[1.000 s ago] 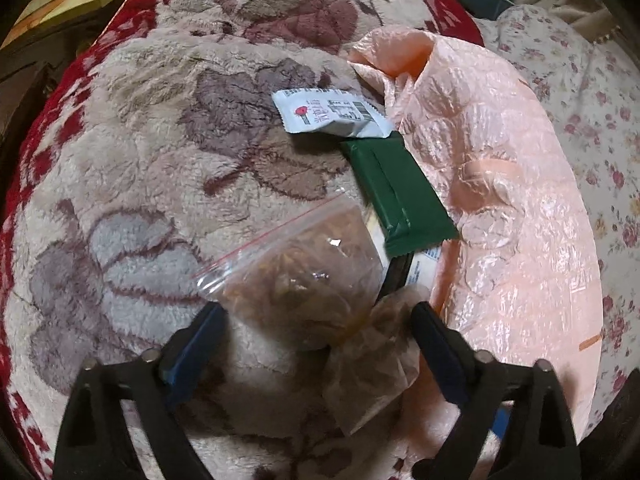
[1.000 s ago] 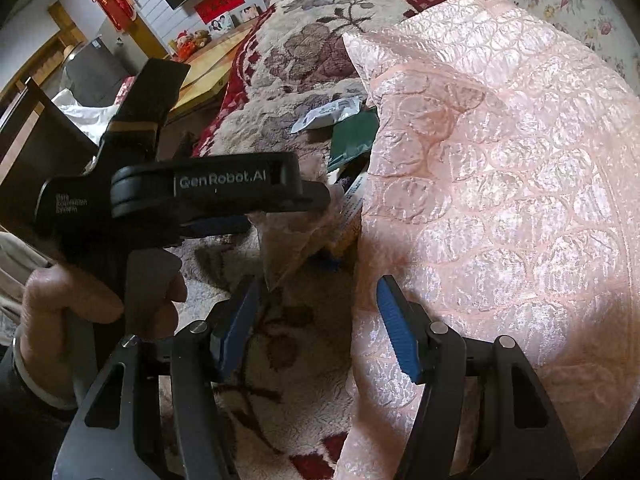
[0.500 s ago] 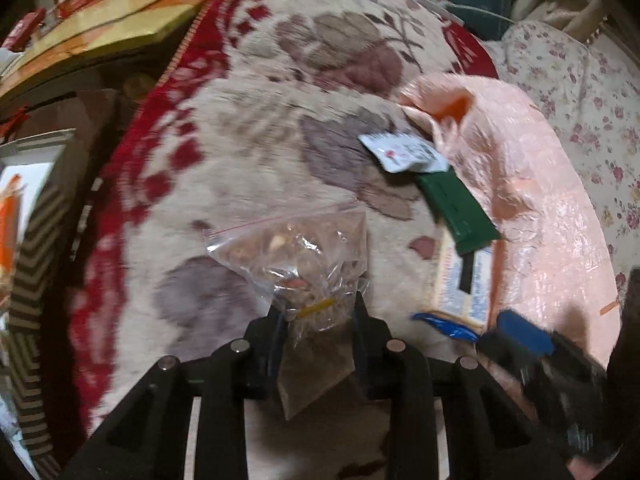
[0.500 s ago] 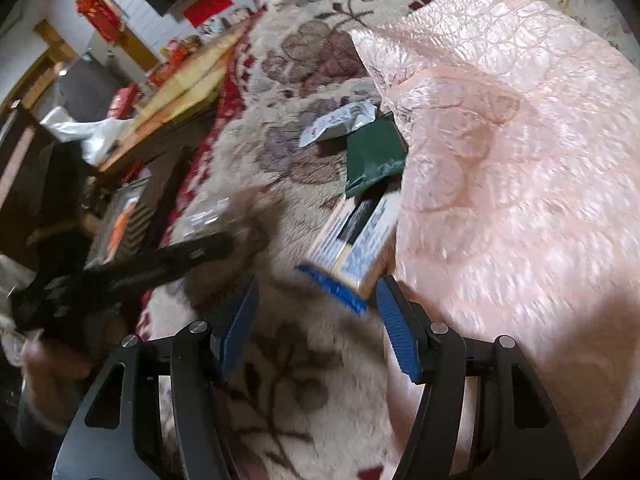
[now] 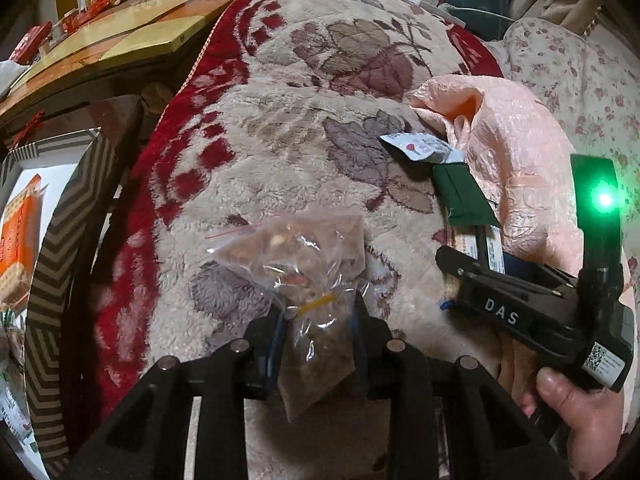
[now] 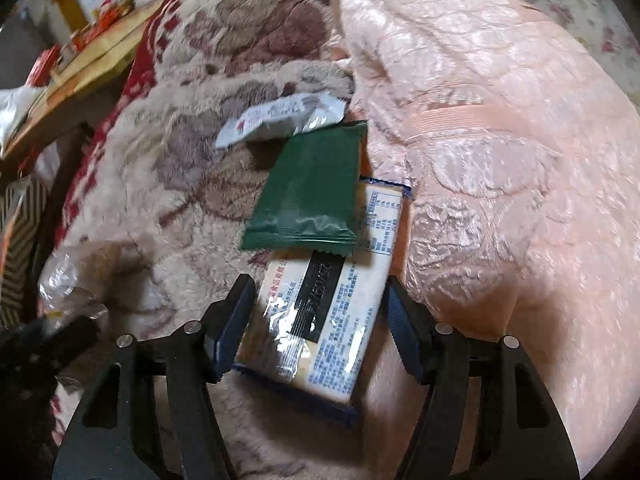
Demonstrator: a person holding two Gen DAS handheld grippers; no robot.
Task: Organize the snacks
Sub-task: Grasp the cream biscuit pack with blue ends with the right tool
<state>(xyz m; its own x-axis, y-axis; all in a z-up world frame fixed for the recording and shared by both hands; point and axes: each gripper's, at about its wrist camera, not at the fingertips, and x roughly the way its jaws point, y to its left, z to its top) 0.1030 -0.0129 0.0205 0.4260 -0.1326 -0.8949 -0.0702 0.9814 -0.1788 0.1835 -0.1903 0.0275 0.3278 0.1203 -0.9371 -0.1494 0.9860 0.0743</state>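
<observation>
my left gripper (image 5: 316,320) is clamped on the nut bag (image 5: 304,264). at three o'clock, my right gripper (image 6: 316,320), jaws just opening, straddles the cracker pack (image 6: 320,320) without pressing it. green pack (image 6: 308,196) and white sachet (image 6: 280,118) at twelve still wait; sorting looks barely begun.

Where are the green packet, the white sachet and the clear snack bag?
green packet (image 6: 308,188), right wrist view, middle of its face
white sachet (image 6: 280,118), right wrist view, its centre
clear snack bag (image 5: 296,252), left wrist view, upper body

Black plastic claw (image 5: 316,332), blue pads, silver screws, white "DAS" lettering, green light
</observation>
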